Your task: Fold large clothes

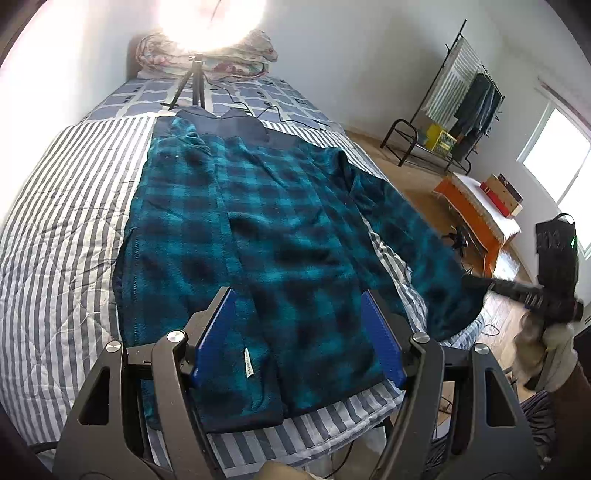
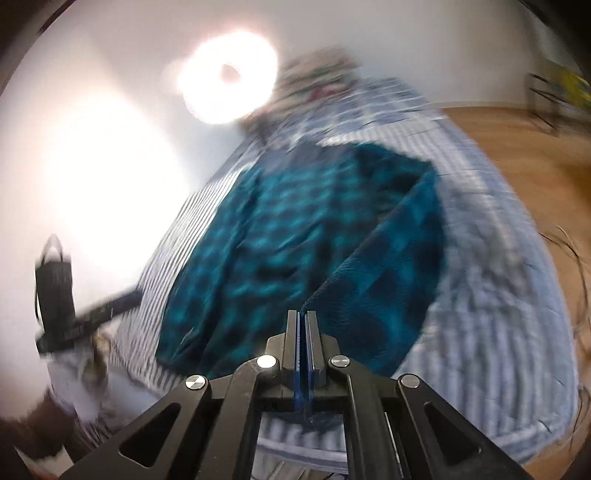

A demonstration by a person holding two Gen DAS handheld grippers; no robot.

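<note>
A teal and black checked fleece jacket (image 1: 258, 229) lies spread lengthwise on a striped quilt (image 1: 62, 229) that covers the bed, collar toward the far end where a tripod (image 1: 192, 85) stands under a bright ring light (image 1: 212, 22), hem at the near edge. Its body lies fairly flat; 1 sleeve (image 1: 424, 251) runs out to the right, over the bed's edge.

The left gripper (image 1: 299, 328) hovers over the near hem with its 2 blue pads spread wide and nothing between them; whether they touch the fabric cannot be told. The right gripper (image 2: 303, 321) has its pads clenched tight on the end of that sleeve, and a fold of teal pile (image 2: 388, 266) rises from the jacket body straight to the pinch. The right wrist view is smeared with motion, so finer detail there is lost.

The jacket looks soft, thick and limp, with no stiffness of its own: any part lifted will likely drape and drag the neighbouring cloth with it. It is probably light enough for 1 pinch to carry a sleeve, and the fuzzy pile should grip the pads well instead of slipping. Bulk is the likelier trouble, since doubled fleece springs back and may not stay creased. Good holds would be the firm edges: cuff, hem corners, shoulder seams and the dark collar band (image 1: 229, 122), where the cloth is bound and will not stretch.
</note>
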